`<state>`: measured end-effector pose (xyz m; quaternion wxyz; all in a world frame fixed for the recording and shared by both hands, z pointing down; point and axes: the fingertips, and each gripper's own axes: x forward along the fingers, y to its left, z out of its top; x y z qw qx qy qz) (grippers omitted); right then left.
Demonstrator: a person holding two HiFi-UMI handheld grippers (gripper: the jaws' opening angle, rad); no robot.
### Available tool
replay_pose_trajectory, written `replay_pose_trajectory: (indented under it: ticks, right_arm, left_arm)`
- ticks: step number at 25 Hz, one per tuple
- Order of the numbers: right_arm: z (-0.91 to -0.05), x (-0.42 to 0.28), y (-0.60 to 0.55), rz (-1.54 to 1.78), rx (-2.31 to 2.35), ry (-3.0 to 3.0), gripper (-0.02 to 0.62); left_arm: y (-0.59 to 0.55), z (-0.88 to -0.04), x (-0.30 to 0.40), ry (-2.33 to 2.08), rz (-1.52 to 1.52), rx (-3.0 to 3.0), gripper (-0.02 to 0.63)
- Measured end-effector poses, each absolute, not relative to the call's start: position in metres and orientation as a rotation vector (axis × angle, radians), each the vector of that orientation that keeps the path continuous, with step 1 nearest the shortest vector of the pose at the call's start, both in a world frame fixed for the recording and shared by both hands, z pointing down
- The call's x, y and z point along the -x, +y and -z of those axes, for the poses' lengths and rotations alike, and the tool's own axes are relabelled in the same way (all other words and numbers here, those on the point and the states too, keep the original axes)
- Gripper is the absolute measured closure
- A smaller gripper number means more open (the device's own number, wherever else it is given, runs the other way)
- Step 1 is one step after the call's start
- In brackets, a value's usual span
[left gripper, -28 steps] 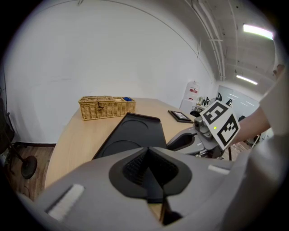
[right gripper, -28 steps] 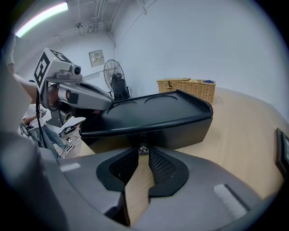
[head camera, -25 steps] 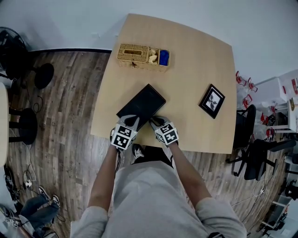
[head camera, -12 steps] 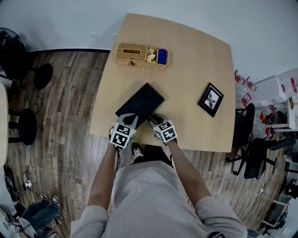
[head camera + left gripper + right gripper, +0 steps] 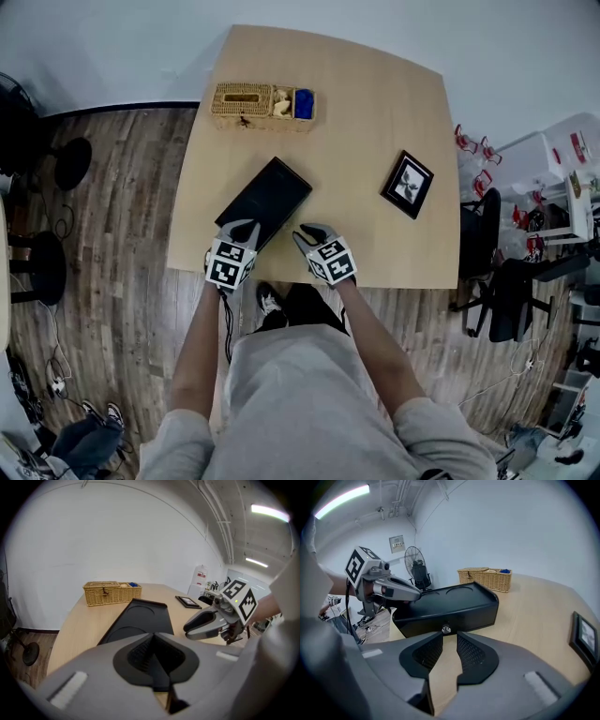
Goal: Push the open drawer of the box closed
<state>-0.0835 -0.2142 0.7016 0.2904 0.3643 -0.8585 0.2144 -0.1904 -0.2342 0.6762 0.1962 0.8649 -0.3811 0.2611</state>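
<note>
A flat black box (image 5: 265, 195) lies slantwise on the wooden table (image 5: 375, 103), near its front edge. In the right gripper view its drawer front (image 5: 454, 618) sits flush with the box, and a small metal knob (image 5: 446, 629) shows at the middle. My right gripper (image 5: 450, 638) is just short of that knob, its jaws a little apart with nothing between them. My left gripper (image 5: 153, 638) is shut and empty, hovering over the box's near left corner (image 5: 136, 620). In the head view the left gripper (image 5: 241, 226) and the right gripper (image 5: 306, 231) flank the box's near end.
A wicker basket (image 5: 262, 101) with small items stands at the table's far side. A black picture frame (image 5: 407, 184) lies to the right. Chairs and office clutter (image 5: 506, 272) stand on the floor to the right, and stools (image 5: 37, 262) to the left.
Both grippers have drawn back a little from the box's near end towards the table's front edge. The right one now stands clear of the drawer front.
</note>
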Motion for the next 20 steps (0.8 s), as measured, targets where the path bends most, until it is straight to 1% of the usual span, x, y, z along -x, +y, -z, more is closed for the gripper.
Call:
replay_pose_trajectory:
  ticks: [3,7,14,20]
  right_arm:
    - [-0.693,0.074,-0.206,-0.559,-0.990,-2.294,0.511]
    - [-0.680,0.066,-0.199,-0.528,-0.992,-2.320,0.511]
    - [-0.653,0.053,-0.184,-0.539,-1.024,-2.393,0.511]
    - [-0.626,0.043,-0.169,-0.547,-1.039,-2.488,0.511]
  left_arm:
    - [-0.237,-0.674,0.195,-1.111,-0.662,-2.356,0.554]
    - [-0.231,-0.653,0.215,-1.283,-0.434,-2.186,0.554]
    - [-0.168,-0.640,0.192,-1.404,-0.415,-2.134,0.553]
    - [-0.137,-0.625,0.187,-1.613,-0.369,-2.019,0.554]
